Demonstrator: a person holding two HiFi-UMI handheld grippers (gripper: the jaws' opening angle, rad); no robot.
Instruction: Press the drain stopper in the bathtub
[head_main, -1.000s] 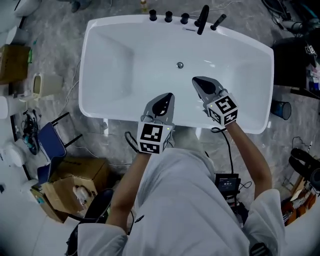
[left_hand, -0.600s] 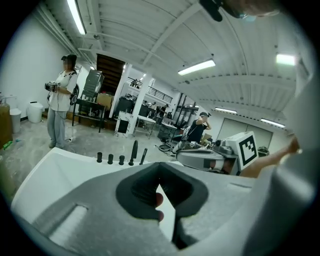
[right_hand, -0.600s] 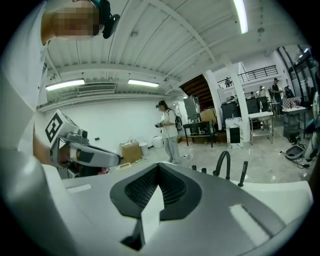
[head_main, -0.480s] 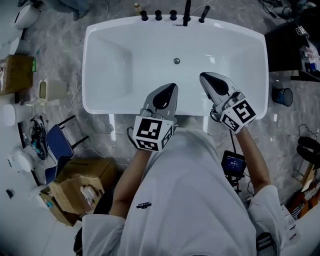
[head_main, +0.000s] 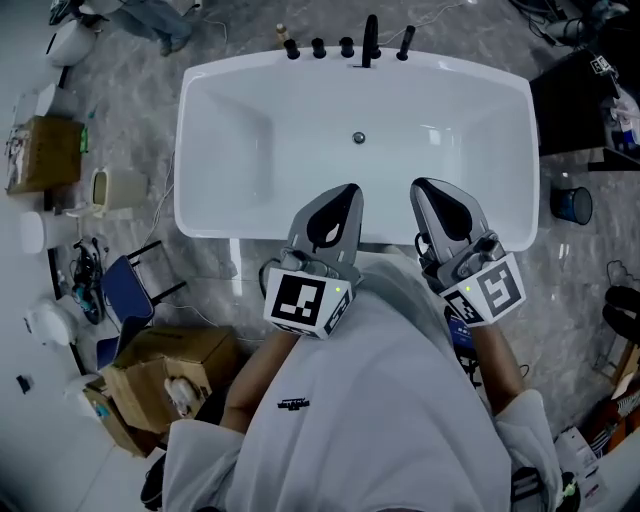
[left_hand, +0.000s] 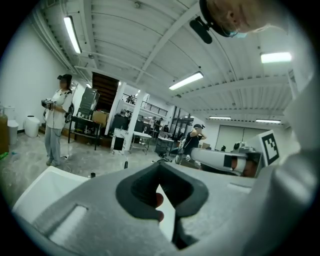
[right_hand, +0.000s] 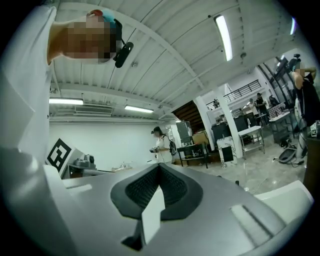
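Note:
The white bathtub (head_main: 210, 120) fills the top of the head view. Its small round metal drain stopper (head_main: 359, 138) sits on the tub floor near the far side, under the black faucet (head_main: 371, 42). My left gripper (head_main: 346, 190) and right gripper (head_main: 424, 186) are side by side above the tub's near rim, well short of the stopper. Both are shut with nothing between the jaws. In the left gripper view the left gripper (left_hand: 160, 167) points out across the room, as does the right gripper (right_hand: 160, 167) in its own view.
Black knobs (head_main: 318, 47) line the far rim. On the floor at the left are cardboard boxes (head_main: 150, 372), a blue folding chair (head_main: 125, 290) and cables. A blue bucket (head_main: 572, 203) and a dark table (head_main: 585, 95) stand at the right. People stand farther off (left_hand: 56, 117).
The right gripper has drawn back from over the tub's inside to the near rim, level with the left gripper. The head view has shifted slightly.

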